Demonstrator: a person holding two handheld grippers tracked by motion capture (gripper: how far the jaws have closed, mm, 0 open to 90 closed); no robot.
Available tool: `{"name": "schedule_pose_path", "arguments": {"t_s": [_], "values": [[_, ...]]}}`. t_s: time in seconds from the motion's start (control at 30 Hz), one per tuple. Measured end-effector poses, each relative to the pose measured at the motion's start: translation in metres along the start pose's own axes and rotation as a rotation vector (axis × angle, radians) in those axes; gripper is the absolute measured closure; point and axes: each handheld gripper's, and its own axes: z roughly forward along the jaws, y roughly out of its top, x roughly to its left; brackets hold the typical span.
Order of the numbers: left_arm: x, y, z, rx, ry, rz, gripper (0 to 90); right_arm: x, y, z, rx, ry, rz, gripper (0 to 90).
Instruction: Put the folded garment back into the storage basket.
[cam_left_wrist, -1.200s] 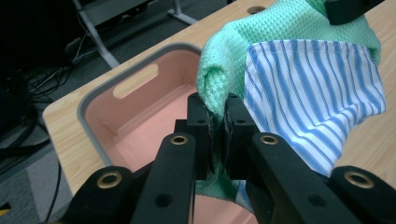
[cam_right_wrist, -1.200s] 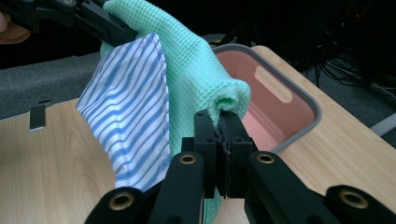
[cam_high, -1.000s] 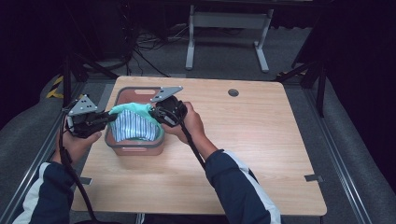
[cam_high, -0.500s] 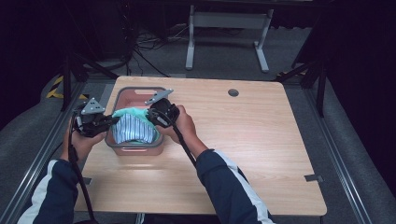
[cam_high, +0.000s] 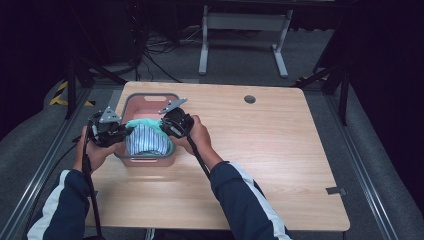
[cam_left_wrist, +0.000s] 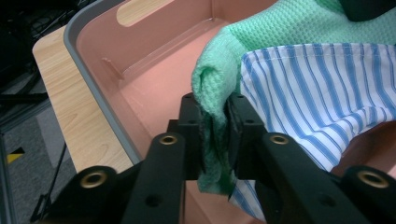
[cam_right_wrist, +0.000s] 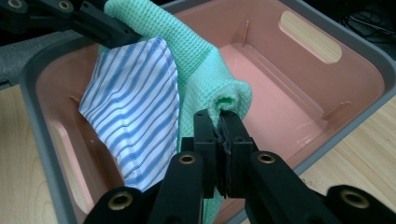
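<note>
Right gripper view: right gripper (cam_right_wrist: 223, 135) tight on green cloth (cam_right_wrist: 187, 56).

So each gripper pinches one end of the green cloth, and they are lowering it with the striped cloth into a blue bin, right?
Not quite: the bin is pink with a grey rim, as the high view shows. The rest holds: the left gripper and the right gripper each pinch an end of the green cloth, with the striped cloth hanging from it.

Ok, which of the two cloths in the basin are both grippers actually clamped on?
The green waffle-weave cloth: the left gripper and right gripper each pinch a fold of it. The blue-striped cloth just hangs against it over the pink basin.
</note>
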Motion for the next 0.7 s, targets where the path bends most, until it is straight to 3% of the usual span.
{"name": "schedule_pose_path", "arguments": {"t_s": [0.23,0.3,0.53,0.7], "values": [[0.003,0.000,0.001,0.005,0.024,-0.006,69.1,-0.001,-0.002,0.004,0.025,-0.014,0.001,84.5],[0.003,-0.001,0.002,-0.001,0.016,-0.028,62.4,-0.002,-0.002,0.004,0.023,-0.026,0.004,82.2],[0.000,0.003,-0.001,-0.020,0.049,-0.012,53.7,-0.004,-0.003,0.001,0.022,-0.051,0.012,73.9],[-0.009,0.008,-0.007,-0.051,0.048,-0.004,48.7,-0.006,-0.005,-0.008,0.020,-0.059,0.010,69.0]]}}
